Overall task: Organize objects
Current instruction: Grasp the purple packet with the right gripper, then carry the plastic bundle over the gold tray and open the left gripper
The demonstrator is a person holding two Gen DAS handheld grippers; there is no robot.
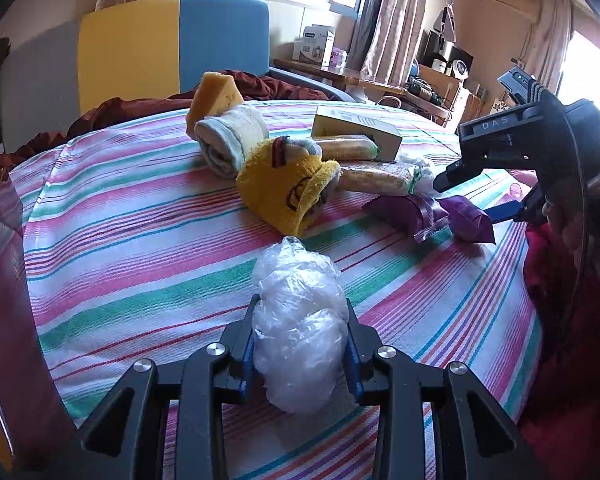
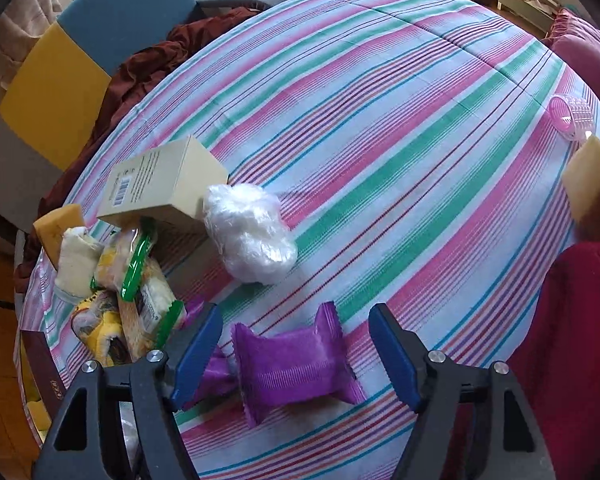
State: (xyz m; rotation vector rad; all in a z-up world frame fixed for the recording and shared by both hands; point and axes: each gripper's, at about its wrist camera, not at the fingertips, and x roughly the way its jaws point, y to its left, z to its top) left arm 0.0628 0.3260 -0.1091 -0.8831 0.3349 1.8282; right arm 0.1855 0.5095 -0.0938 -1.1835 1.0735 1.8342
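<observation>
Purple packet [image 2: 296, 364] lies flat on the striped bedspread [image 2: 380, 140], between the spread blue pads of the right gripper [image 2: 296, 354], which touch nothing yet. To take it well, the gripper should probably come straight down so both pads meet the packet's sides together, clear of the second purple packet [image 2: 216, 376] just left of it. Beyond the packet sits a white plastic wad [image 2: 252, 232], then a box [image 2: 160, 184]; left of it is a heap of snacks [image 2: 140, 280]. The left gripper [image 1: 300, 344] is clenched on another plastic wad [image 1: 300, 320], resting on the bedspread.
</observation>
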